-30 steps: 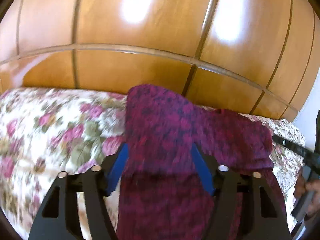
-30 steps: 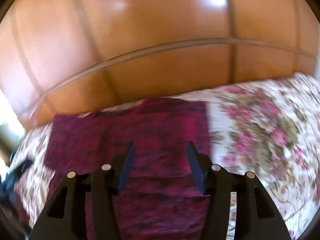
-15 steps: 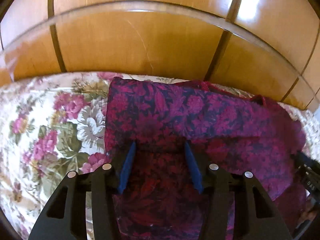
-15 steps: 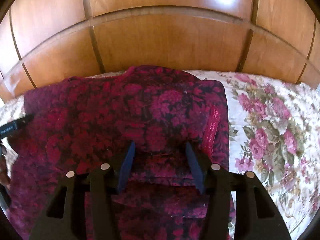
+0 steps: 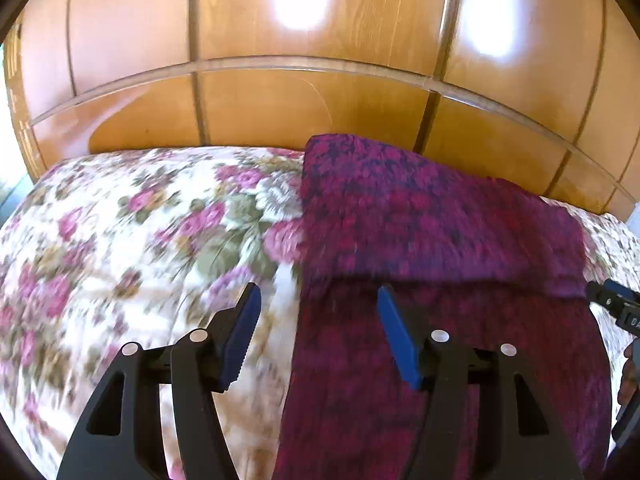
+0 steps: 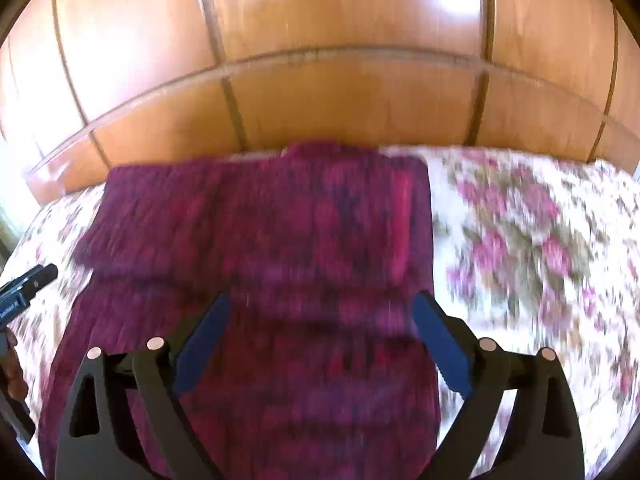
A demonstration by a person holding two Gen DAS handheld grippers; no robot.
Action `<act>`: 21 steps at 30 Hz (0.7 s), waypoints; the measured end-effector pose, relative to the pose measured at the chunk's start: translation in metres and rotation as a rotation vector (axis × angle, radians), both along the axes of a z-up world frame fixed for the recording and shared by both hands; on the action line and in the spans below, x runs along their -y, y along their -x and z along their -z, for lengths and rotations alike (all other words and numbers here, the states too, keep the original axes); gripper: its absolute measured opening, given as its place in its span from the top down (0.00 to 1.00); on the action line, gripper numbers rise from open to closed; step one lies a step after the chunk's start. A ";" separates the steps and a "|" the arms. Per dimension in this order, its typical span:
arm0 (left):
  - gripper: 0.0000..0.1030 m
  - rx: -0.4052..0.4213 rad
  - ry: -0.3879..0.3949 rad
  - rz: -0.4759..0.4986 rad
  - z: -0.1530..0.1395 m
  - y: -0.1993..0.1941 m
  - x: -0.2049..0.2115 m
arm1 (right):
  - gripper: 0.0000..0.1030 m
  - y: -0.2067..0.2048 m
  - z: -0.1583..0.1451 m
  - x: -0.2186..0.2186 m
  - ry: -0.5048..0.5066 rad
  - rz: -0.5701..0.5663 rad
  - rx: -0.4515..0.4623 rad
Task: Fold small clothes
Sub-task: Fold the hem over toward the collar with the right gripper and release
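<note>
Right gripper (image 6: 320, 336) jaws just opened wide, nothing clamped; folded magenta garment (image 6: 264, 232) flat on floral bedspread (image 6: 528, 240).

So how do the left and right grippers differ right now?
The right gripper stands wider than the left gripper; both have just been opening. The right one hangs wholly over the magenta garment; the left one straddles its edge, one finger over the floral bedspread. Neither clamps any cloth.

The garment (image 5: 420, 216) is showing as soft magenta floral cloth. The bedspread (image 5: 132, 232) is looking like matt printed fabric. The headboard (image 5: 320, 40) is gleaming as glossy varnished wood. Gripper pads (image 6: 438, 344) are appearing matt blue, ridged.
</note>
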State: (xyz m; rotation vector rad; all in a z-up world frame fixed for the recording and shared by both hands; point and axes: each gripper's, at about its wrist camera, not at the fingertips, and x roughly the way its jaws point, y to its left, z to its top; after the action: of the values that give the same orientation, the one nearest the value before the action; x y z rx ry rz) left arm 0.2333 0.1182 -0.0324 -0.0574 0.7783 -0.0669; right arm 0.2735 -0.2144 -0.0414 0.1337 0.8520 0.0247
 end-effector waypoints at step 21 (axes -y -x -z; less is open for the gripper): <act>0.42 0.016 -0.060 -0.001 0.008 0.111 -0.014 | 0.07 0.162 0.053 0.039 -0.209 0.016 -0.204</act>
State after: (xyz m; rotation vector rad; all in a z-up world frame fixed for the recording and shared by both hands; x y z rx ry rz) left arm 0.1227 0.1318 -0.0401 -0.0003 0.7640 -0.0430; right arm 0.1117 -0.2533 -0.0940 0.3434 1.0516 0.0865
